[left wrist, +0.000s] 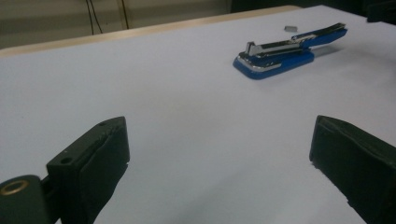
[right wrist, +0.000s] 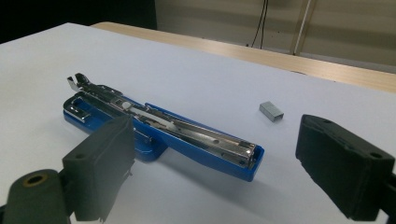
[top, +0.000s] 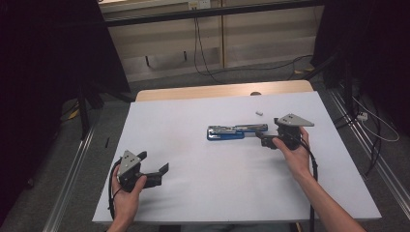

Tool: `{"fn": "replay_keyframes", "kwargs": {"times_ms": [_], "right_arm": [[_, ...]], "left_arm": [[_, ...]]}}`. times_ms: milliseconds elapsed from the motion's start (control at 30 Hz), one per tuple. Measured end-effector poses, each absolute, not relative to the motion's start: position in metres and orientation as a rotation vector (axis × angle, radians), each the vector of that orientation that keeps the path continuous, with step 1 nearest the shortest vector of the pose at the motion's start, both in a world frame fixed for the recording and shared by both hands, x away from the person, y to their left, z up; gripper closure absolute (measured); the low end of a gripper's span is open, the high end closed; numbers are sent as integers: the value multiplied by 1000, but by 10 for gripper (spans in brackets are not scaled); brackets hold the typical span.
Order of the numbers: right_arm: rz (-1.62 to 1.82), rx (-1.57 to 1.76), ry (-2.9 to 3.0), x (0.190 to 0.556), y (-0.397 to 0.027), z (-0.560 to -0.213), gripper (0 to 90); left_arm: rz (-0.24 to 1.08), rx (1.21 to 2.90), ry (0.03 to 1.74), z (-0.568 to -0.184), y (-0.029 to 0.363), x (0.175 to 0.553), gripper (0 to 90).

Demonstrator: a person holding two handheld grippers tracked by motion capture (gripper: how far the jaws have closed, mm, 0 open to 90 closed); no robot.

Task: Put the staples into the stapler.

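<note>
A blue stapler lies swung open on the white table, its metal staple channel facing up. A small grey block of staples rests just beyond it, also seen in the right gripper view. My right gripper is open at the stapler's right end, jaws wide apart and touching nothing; the blue arm's tip points into the gap. My left gripper is open over bare table near the front left, with the stapler far ahead of its jaws.
The table's wooden far edge shows behind the white surface. Cables run over the floor beyond. Dark stands flank both sides of the table. Bare white surface lies between the two grippers.
</note>
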State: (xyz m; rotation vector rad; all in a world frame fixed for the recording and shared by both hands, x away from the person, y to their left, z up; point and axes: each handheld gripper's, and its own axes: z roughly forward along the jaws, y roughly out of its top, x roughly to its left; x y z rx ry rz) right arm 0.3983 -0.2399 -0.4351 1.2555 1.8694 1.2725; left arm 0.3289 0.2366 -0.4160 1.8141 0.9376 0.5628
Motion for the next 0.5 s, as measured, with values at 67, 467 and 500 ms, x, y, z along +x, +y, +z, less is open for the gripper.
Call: {"fn": "replay_keyframes", "kwargs": {"times_ms": [67, 467, 500], "right_arm": [[1276, 1261, 1890, 400, -241, -434, 117], [1297, 1324, 1992, 415, -245, -429, 52], [1296, 1317, 2008, 416, -244, -428, 52]], "left_arm": [[573, 1820, 928, -416, 238, 326, 49], [556, 1821, 968, -420, 249, 310, 43], [571, 1827, 958, -420, 248, 308, 42]]}}
